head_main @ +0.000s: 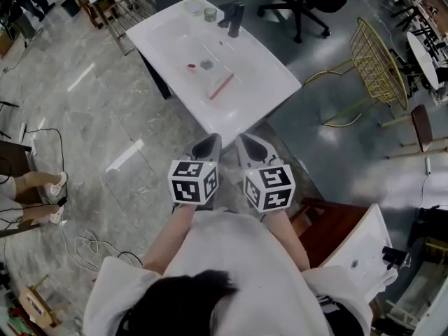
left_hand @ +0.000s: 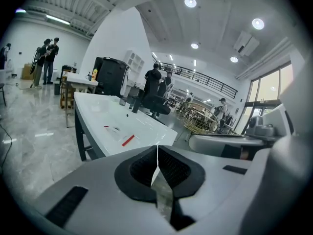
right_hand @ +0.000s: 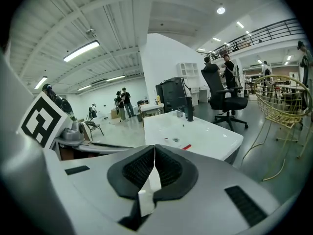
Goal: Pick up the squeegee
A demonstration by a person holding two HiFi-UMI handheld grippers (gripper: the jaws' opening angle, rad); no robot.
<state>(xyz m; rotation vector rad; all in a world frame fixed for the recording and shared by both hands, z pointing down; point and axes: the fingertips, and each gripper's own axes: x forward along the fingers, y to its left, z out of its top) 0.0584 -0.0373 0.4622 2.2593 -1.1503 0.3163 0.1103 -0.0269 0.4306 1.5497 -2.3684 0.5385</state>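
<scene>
Seen on white tabletop: red squeegee near centre; small roll, dark upright object at far edge.

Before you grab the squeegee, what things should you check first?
1. Is the squeegee in sight: ok, it lies flat on the white table.
2. Are the left tongs empty: ok, shut on nothing.
3. Are the right tongs empty: ok, shut on nothing.
4. Tongs open to grab: not ok, both are shut.
5. Tongs close enough: not ok, both are short of the table.
6. Room around the squeegee: ok, the grey disc lies apart from it.
</scene>
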